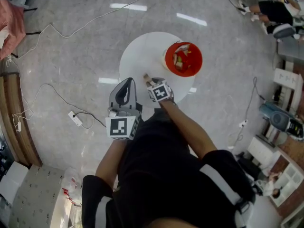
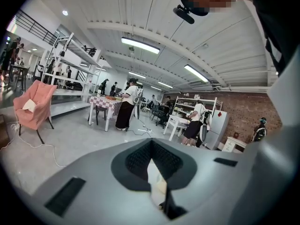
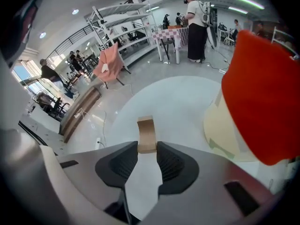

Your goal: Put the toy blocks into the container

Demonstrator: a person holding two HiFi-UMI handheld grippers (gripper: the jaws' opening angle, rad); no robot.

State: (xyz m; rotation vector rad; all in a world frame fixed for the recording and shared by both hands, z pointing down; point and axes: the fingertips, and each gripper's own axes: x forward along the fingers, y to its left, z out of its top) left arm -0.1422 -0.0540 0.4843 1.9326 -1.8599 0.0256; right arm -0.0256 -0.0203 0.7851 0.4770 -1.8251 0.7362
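Right gripper view, block: a small tan wooden toy block (image 3: 146, 135) lies on the round white table (image 3: 178, 102).
Around: a red plastic container (image 3: 262, 102) stands just to the block's right, open top up, with yellow and pale toy pieces (image 1: 183, 58) inside.
Floor: a white power strip (image 1: 75, 118) lies left of the table.
Right gripper (image 3: 147, 146): tilted steeply down, pads clamped on the block's two sides.
Left gripper (image 2: 151, 142): jaws pressed together, empty.
Block to grippers: at the right jaws' very tips, apart from the left gripper.
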